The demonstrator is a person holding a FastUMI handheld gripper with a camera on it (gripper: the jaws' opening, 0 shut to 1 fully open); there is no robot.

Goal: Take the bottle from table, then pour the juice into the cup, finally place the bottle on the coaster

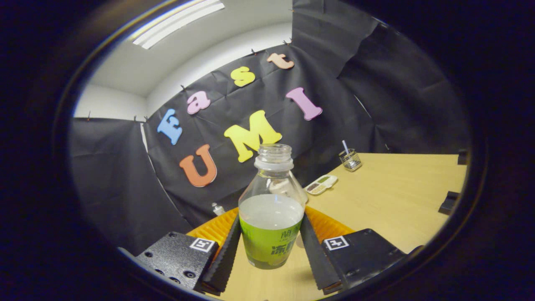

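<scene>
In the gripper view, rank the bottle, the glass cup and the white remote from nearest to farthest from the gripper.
1. Bottle, between the fingers of the gripper.
2. White remote, beyond the bottle on the table.
3. Glass cup, farther back near the wall.

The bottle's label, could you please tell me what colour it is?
Bright green, seen best in the gripper view, on the bottle between the tool fingers.

Clear bottle with a green label, ridged orange coaster, pale wood table.

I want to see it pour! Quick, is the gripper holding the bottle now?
Gripper: closed on the bottle, a finger pressing each side, bottle upright.
</scene>
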